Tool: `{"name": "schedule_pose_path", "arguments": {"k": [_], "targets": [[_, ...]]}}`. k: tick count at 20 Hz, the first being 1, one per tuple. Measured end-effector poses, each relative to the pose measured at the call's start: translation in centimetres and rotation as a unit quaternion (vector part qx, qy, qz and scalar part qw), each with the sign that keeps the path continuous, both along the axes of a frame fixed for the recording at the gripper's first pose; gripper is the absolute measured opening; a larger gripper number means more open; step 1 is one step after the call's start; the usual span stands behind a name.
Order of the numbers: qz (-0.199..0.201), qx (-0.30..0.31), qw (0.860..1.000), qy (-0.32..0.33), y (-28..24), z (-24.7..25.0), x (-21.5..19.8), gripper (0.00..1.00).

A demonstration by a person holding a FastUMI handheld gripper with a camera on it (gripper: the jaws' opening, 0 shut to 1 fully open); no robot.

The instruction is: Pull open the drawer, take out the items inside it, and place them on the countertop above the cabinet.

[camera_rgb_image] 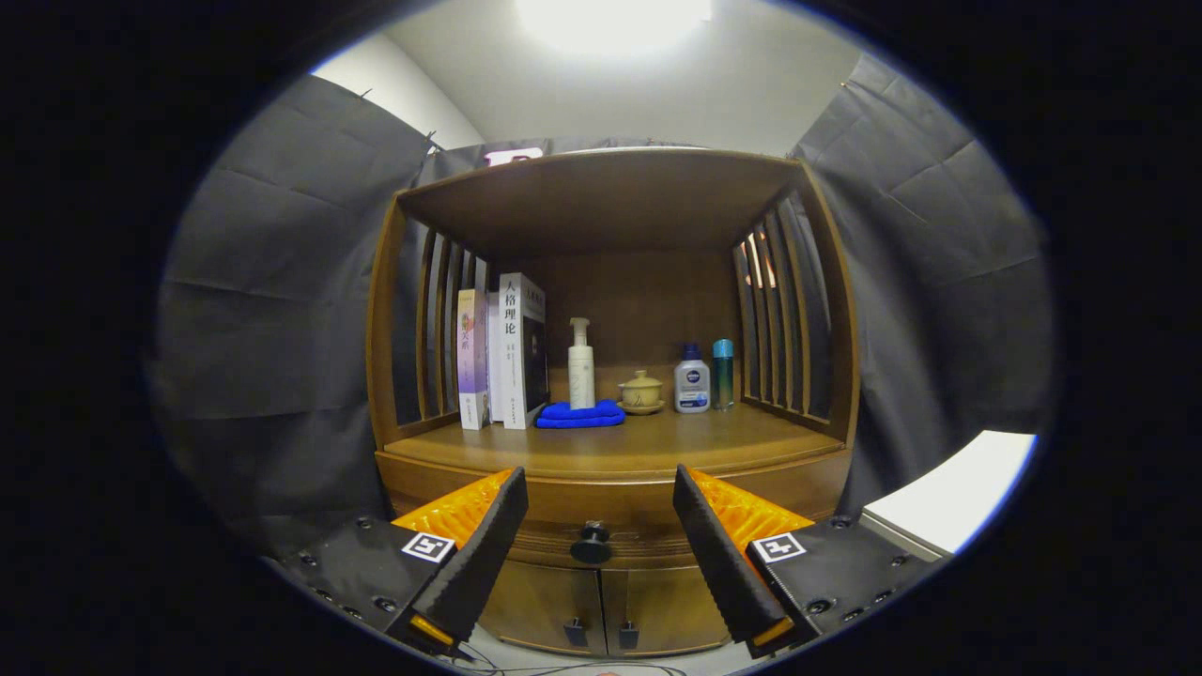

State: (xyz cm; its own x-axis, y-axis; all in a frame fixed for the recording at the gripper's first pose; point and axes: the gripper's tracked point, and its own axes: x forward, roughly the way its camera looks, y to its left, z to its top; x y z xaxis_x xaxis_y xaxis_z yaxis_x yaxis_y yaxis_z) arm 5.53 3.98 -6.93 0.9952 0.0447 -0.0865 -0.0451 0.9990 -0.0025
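The gripper stands wide, its two black fingers spread well apart and holding nothing. The drawer knob, a small dark round knob, sits in the gap between them, a little beyond the tips and untouched. That knob belongs to the drawer, which is shut; what lies inside it is hidden. Both ends of the drawer front are covered by the fingers and their orange bodies.

Directly above the knob runs the desk, the wooden top of the cabinet. At the back of it, up and left of the knob, stand several books, upright and pressed together; the ones behind the front two are hard to tell apart. Above the knob a white pump bottle stands behind a folded blue cloth; whether the bottle rests on the cloth cannot be told. Up and right of the knob are a small lidded cup on a saucer, a white bottle with a blue cap and, just beside it, a slim teal bottle.

Below the knob, two cabinet doors are closed, their lower edges cut off.
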Motion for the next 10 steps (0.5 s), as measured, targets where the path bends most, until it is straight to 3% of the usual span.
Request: {"name": "schedule_pose_path", "arguments": {"k": [6, 10], "targets": [[-0.006, 0.016, 0.998, 0.066, 1.0, -5.9, 4.1, 0.99], [-0.009, 0.017, 0.992, 0.126, 1.2, -10.5, 5.8, 0.88]]}}
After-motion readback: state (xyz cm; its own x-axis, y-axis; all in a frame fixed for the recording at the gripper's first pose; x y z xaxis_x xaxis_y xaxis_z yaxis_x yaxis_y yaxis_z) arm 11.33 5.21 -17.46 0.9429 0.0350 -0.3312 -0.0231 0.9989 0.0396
